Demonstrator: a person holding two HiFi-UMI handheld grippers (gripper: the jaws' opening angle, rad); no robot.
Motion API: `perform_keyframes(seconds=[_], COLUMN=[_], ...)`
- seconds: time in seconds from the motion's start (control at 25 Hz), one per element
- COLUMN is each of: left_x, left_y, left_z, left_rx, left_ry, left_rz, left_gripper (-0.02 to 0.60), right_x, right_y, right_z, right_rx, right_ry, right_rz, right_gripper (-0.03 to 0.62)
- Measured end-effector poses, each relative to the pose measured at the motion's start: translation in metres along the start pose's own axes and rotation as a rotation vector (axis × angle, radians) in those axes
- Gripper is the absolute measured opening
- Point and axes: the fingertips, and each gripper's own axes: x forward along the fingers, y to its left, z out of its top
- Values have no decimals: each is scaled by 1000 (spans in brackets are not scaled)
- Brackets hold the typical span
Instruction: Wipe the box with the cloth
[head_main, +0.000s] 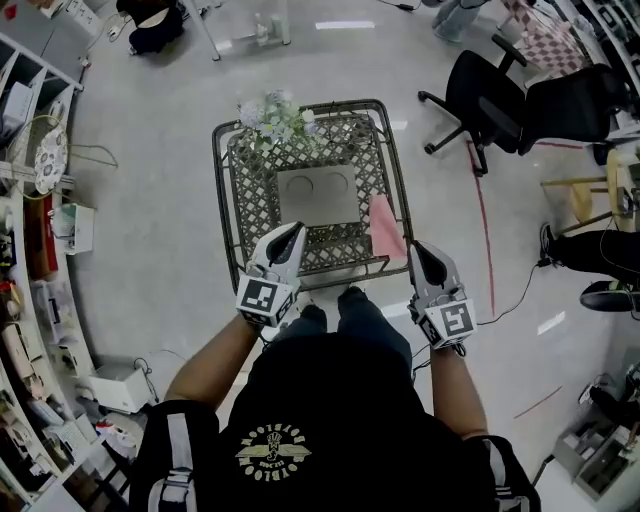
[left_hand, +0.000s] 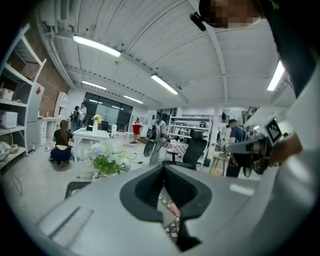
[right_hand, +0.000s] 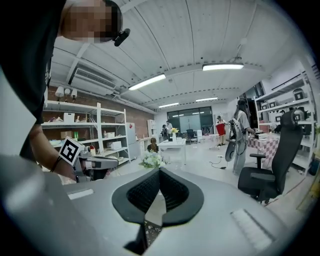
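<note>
I see a lattice-topped metal table (head_main: 248, 190) with pale flowers (head_main: 272, 120) at its far edge, black office chairs (head_main: 480, 88) to its right and cluttered shelves (head_main: 30, 260) on the left.

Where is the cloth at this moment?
Head view: the pink cloth lies on the right side of the lattice table, beside the box, just ahead of the right tool.

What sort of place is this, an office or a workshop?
Probably an open-plan lab or workshop office: white metal shelving racks loaded with boxes, black swivel office chairs on a glossy grey floor, and long ceiling strip lights.
</note>
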Motion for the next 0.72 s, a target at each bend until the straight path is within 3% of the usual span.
perform_keyframes(seconds=[0.2, 0.44, 0.72], left_x=[33, 76, 82], left_y=[-1, -25, -19], left_z=[12, 13, 7], left_rx=[-91, -36, -44], left_ry=[-33, -4, 22], left_rz=[130, 174, 311], left_gripper=[0, 0, 0], right_x=[4, 26, 56], right_y=[-48, -111, -140], right_z=[-4, -40, -115], right_rx=[19, -4, -1], right_ry=[13, 72, 226], right_rz=[9, 75, 161], right_gripper=[2, 2, 3])
